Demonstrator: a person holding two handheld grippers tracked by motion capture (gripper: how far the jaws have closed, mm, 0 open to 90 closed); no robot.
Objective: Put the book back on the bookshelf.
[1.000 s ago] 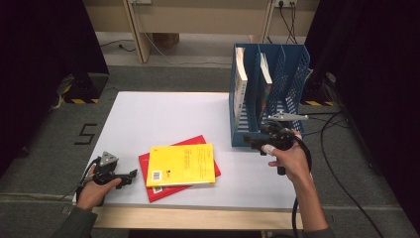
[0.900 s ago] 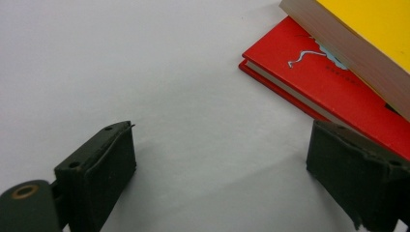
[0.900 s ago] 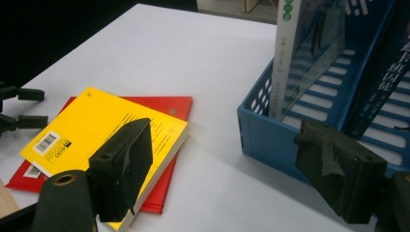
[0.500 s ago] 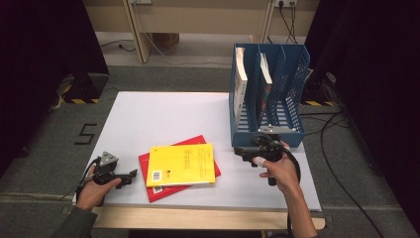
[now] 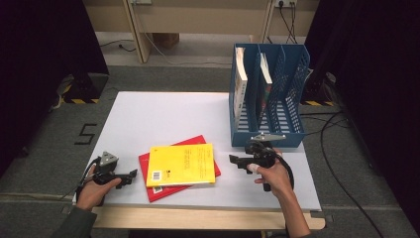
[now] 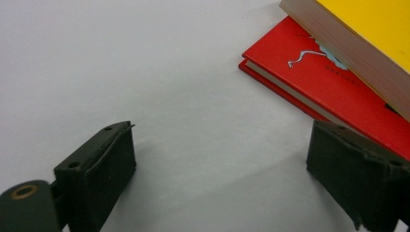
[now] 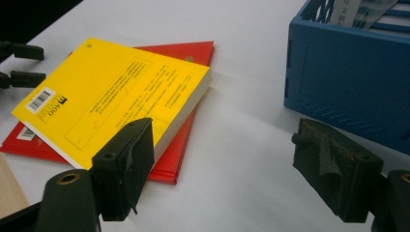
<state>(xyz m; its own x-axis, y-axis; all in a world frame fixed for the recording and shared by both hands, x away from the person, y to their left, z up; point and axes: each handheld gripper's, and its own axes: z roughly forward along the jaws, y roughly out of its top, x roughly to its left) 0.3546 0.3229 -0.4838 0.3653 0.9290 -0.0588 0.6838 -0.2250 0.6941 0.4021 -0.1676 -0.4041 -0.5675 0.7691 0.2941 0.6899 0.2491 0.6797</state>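
The yellow book lies flat near the front edge of the table, back cover up, with a barcode at one corner and fine print across it. It is a thick paperback with pale page edges, resting askew on a thin red book whose corners stick out beneath it. The right gripper hangs just right of the yellow book, jaws spread wide with nothing between them. The left gripper sits beside the red book, jaws also spread and empty. Behind stands a blue file rack holding upright books.
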